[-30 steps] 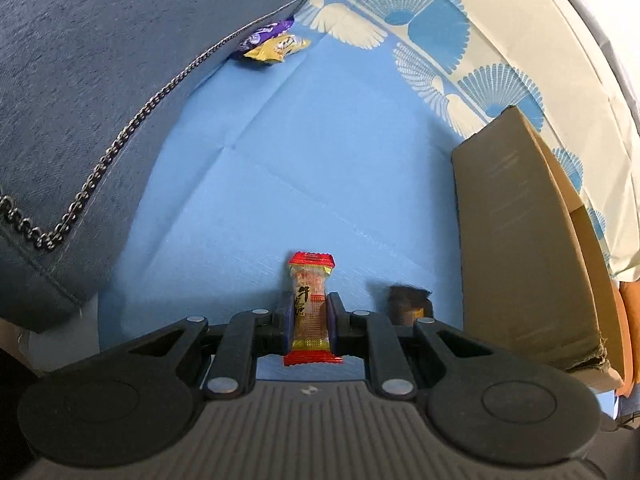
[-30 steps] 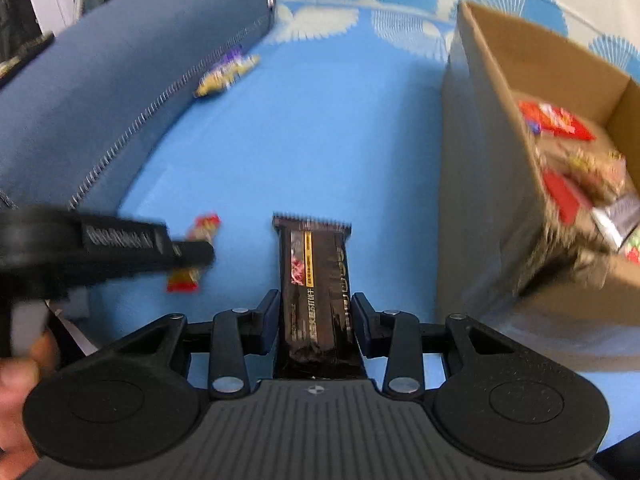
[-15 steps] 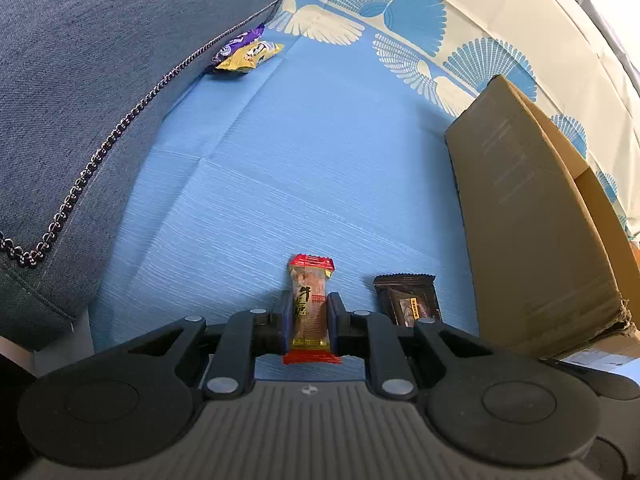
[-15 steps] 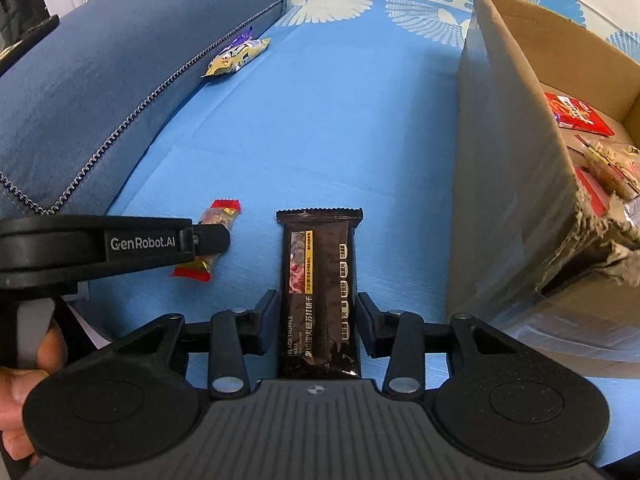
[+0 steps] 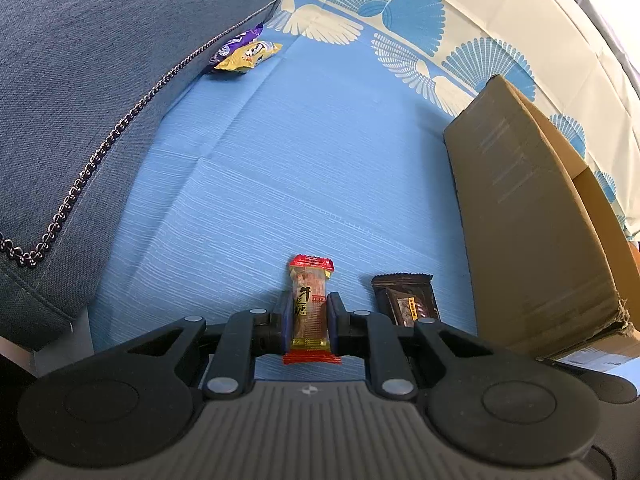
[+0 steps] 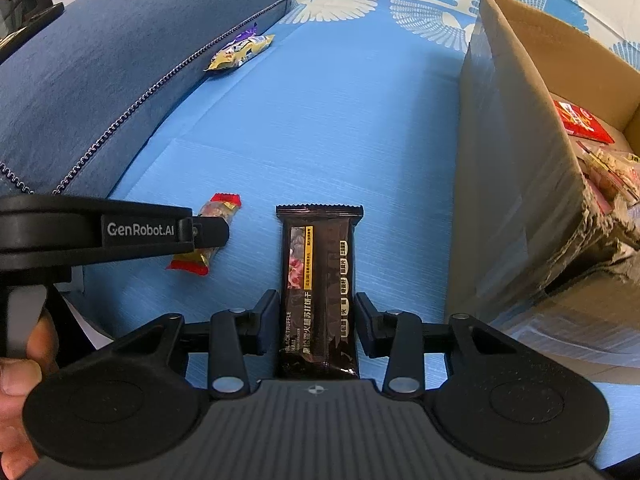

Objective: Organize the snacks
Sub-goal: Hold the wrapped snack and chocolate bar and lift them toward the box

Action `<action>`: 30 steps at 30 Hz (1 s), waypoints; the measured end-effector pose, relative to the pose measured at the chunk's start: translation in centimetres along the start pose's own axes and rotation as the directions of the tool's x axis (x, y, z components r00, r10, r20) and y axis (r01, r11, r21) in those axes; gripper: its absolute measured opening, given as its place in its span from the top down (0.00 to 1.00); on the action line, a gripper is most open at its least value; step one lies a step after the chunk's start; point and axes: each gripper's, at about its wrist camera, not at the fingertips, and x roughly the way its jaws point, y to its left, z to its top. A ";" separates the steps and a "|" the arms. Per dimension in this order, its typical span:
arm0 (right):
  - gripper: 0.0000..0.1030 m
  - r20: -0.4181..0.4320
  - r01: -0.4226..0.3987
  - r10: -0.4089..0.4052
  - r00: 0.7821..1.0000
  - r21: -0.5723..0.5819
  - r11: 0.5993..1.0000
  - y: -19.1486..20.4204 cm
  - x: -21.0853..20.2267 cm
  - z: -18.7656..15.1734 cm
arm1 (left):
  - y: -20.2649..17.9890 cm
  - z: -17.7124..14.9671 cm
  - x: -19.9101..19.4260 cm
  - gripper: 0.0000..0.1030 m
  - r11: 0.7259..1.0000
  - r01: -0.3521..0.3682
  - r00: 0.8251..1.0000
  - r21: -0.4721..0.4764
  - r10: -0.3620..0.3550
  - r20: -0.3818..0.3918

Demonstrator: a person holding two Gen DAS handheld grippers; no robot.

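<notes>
Left gripper (image 5: pixel 308 316) fingers clamp red candy (image 5: pixel 310 308); right gripper (image 6: pixel 316 320), closing, straddles "BLACK TRUFFLE HAM" bar (image 6: pixel 320 288). Left arm marked "GenRobot.AI".

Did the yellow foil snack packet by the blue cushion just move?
No; the yellow foil snack packet still lies against the blue fabric cushion.

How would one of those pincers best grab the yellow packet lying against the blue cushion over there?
Probably by the crimped end of the yellow packet that pokes onto the blue sheet, coming down from the open sheet side. Its other long side sits against the cushion, with a purple packet wedged there, leaving little room for a finger.
</notes>
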 end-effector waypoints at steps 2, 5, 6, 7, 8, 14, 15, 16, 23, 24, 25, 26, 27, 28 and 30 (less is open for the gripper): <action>0.60 0.003 0.004 -0.004 1.000 -0.005 1.000 0.1 0.0 0.0 | 0.0 0.0 0.0 0.82 1.000 0.000 1.000 0.001 0.000 0.002; 0.60 0.008 0.009 -0.009 1.000 -0.006 1.000 0.3 0.0 -0.1 | 0.0 0.0 -0.1 0.82 1.000 -0.001 1.000 0.001 0.001 0.003; 0.60 0.010 0.009 -0.009 1.000 -0.007 1.000 0.3 0.0 -0.1 | 0.0 0.0 -0.1 0.82 1.000 -0.001 1.000 0.001 0.001 0.004; 0.60 0.012 0.010 -0.010 1.000 -0.008 1.000 0.4 0.0 -0.1 | 0.0 0.0 -0.1 0.82 1.000 -0.001 1.000 0.002 0.001 0.005; 0.60 0.016 0.011 -0.011 1.000 -0.009 1.000 0.5 0.0 -0.2 | 0.0 0.0 -0.2 0.82 1.000 -0.001 1.000 0.003 0.001 0.006; 0.60 0.043 0.016 -0.016 0.999 -0.014 1.000 0.5 -0.7 -0.2 | -0.3 0.0 -0.3 0.82 1.000 -0.007 1.000 0.016 0.007 0.019; 0.60 0.049 0.019 -0.018 0.999 -0.018 1.000 0.6 -0.9 -0.2 | -0.3 0.0 -0.4 0.82 1.000 -0.007 1.000 0.017 0.007 0.024; 0.60 0.056 0.023 -0.021 0.998 -0.023 0.999 0.6 -1.0 -0.2 | -0.3 0.0 -0.4 0.82 1.000 -0.007 1.000 0.018 0.007 0.028; 0.60 0.107 0.043 -0.037 0.994 -0.056 0.997 1.1 -2.0 -0.1 | -0.5 0.1 -1.3 0.82 0.999 -0.022 0.996 0.025 0.020 0.086; 0.60 0.117 0.045 -0.038 0.992 -0.060 0.997 1.1 -2.2 0.0 | -0.5 0.1 -1.4 0.82 0.999 -0.025 0.995 0.029 0.022 0.095; 0.60 0.127 0.047 -0.039 0.991 -0.064 0.997 1.1 -2.4 0.0 | -0.6 0.0 -1.6 0.82 0.999 -0.028 0.994 0.033 0.025 0.105; 0.60 0.139 0.050 -0.041 0.989 -0.067 0.996 1.2 -2.6 0.0 | -0.7 0.1 -1.8 0.82 0.999 -0.031 0.993 0.037 0.026 0.115; 0.60 0.150 0.053 -0.042 0.988 -0.069 0.996 1.2 -2.8 0.1 | -0.8 0.0 -2.1 0.82 0.998 -0.036 0.991 0.042 0.030 0.131; 0.60 0.162 0.055 -0.043 0.986 -0.071 0.996 1.2 -3.1 0.2 | -0.9 0.0 -2.4 0.82 0.998 -0.039 0.989 0.048 0.031 0.147; 0.60 0.183 0.057 -0.042 0.982 -0.074 0.996 1.2 -3.5 0.4 | -1.1 0.0 -3.1 0.83 0.997 -0.041 0.983 0.062 0.029 0.182</action>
